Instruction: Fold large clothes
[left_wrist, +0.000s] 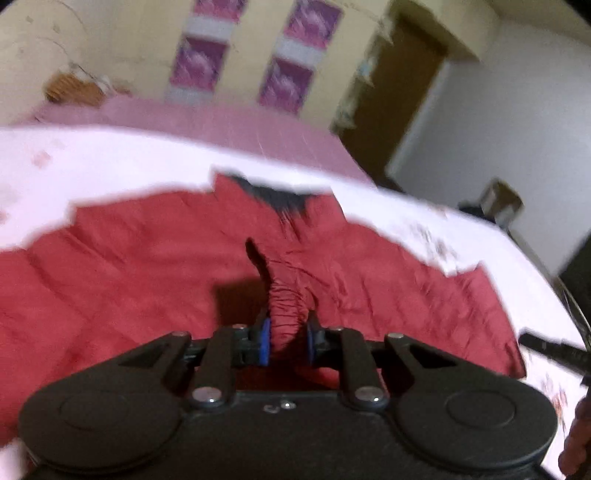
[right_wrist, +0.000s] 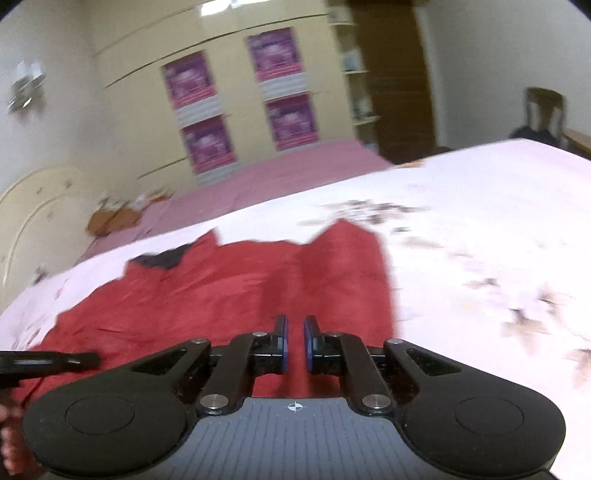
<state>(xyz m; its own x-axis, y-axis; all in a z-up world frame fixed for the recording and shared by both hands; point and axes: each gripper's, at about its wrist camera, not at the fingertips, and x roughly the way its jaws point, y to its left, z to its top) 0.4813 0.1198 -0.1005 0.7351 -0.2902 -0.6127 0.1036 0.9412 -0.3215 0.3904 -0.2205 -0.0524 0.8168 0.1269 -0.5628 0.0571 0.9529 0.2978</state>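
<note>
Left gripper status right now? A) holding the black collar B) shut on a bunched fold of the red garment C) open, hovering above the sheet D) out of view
B: in the left wrist view the left gripper has its jaws closed on a gathered ridge of the red garment, well short of the black collar.
</note>
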